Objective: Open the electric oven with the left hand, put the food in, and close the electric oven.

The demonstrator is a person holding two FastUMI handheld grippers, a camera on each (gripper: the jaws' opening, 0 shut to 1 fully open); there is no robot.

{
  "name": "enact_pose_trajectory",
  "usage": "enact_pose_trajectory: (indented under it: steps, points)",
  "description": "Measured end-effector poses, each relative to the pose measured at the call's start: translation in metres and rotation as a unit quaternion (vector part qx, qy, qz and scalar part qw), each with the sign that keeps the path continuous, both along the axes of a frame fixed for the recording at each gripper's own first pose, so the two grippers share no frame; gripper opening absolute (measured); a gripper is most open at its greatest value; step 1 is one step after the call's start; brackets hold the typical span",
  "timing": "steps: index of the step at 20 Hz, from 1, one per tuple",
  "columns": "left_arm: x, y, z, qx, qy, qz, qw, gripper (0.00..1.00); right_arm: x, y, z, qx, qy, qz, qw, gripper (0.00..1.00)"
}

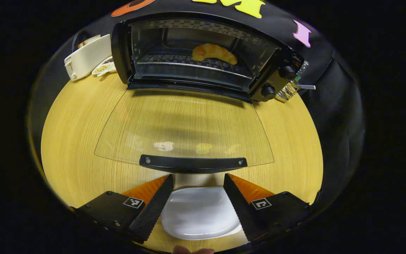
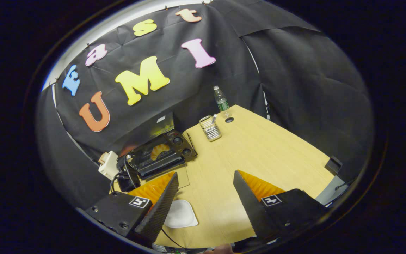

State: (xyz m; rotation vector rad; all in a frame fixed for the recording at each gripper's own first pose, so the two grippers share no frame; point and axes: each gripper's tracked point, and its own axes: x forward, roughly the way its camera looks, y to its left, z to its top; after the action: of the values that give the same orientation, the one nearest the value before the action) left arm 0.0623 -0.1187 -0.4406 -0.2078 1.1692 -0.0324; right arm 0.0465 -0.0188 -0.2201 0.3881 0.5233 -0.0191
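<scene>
No wording can be read: a small brand mark above the knobs of the electric oven (image 1: 203,56) is too blurred.

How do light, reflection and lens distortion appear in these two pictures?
Left gripper view: the open glass door reflects pale blurry spots, the oven casts a shadow on it, and the table edge bends round. Right gripper view: the table is lit evenly, and the oven looks small and tilted.
</scene>
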Motion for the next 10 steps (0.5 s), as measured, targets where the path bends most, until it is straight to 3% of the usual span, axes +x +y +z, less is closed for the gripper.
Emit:
enact_pose_trajectory:
  steps: [1, 10]
  points:
    - [-0.001, -0.0023, -0.0032, 0.0, 0.007, -0.001, 1.0, 0.95, 0.0001, 0.0001, 0.001, -0.002, -0.001, 0.002, 1.0, 0.95]
    - [0.0058, -0.0008, 0.001, 0.022, -0.026, -0.016, 0.999, 0.94, -0.0087, -0.0031, 0.001, -0.009, 0.005, 0.005, 1.0, 0.95]
